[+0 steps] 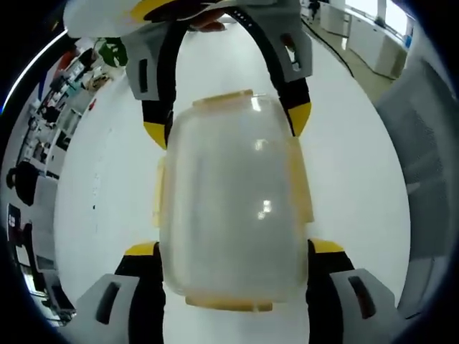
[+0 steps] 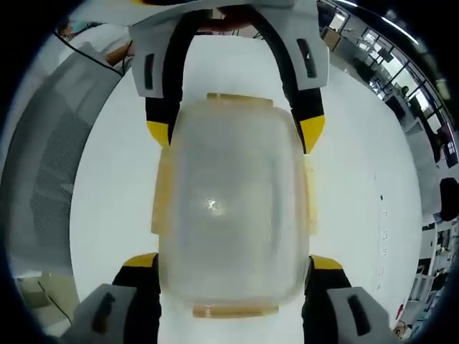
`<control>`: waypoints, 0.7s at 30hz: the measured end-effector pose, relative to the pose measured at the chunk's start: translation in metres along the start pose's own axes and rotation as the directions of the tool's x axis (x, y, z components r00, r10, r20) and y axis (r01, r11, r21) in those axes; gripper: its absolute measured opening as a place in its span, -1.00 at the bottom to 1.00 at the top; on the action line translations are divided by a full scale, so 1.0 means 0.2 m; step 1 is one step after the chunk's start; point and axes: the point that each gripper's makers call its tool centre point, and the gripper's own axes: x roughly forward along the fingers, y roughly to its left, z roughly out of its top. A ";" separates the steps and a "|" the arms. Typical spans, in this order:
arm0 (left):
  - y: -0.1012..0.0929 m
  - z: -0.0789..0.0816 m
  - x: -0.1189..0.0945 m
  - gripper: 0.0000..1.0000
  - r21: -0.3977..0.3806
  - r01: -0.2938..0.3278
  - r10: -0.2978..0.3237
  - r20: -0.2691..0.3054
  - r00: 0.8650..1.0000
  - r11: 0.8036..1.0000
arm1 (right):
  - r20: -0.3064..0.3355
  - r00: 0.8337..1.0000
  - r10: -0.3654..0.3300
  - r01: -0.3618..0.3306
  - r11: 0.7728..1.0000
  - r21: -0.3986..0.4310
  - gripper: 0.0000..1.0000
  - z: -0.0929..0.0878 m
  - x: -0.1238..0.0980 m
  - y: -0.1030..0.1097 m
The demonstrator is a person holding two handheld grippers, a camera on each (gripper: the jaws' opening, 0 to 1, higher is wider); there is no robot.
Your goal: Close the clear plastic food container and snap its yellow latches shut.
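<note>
You've got the clear plastic container lying flat on the white tabletop, lid on, right between your two grippers. In the left gripper view, your left gripper comes up from the bottom with its yellow-tipped jaws spread wide, one on each side of the container's near end, close against its corners. Across from you, the right gripper reaches in from the top, jaws also spread, straddling the far end.

Flip to the right gripper view and it's the mirror picture: your right gripper sits wide apart around the near end of the container, and the left gripper brackets the far end from above. Neither one is pinching anything; the jaws flank the box at its corners.

The yellow latches show on all four sides of the lid, lying close along the rim; whether they're snapped down you can't tell through the blur.

The surface is plain glossy white, with ceiling lights glinting off the lid. Around you it's an open workroom: cluttered shelves and benches off one side, a grey mesh chair back on the other, and desks under bright windows further back.
</note>
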 end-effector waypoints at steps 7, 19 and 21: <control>0.01 -0.08 -0.01 0.62 0.021 -0.020 0.021 -0.034 0.999 1.000 | 0.005 1.000 0.003 -0.003 1.000 0.006 0.65 0.08 0.02 -0.01; 0.05 -0.15 -0.04 0.61 0.003 -0.022 0.022 -0.019 1.000 1.000 | 0.009 1.000 0.005 -0.004 1.000 -0.006 0.65 0.15 0.04 -0.05; 0.05 -0.17 -0.05 0.61 0.000 -0.025 0.025 -0.018 1.000 1.000 | 0.007 1.000 0.004 -0.004 1.000 -0.011 0.65 0.17 0.05 -0.07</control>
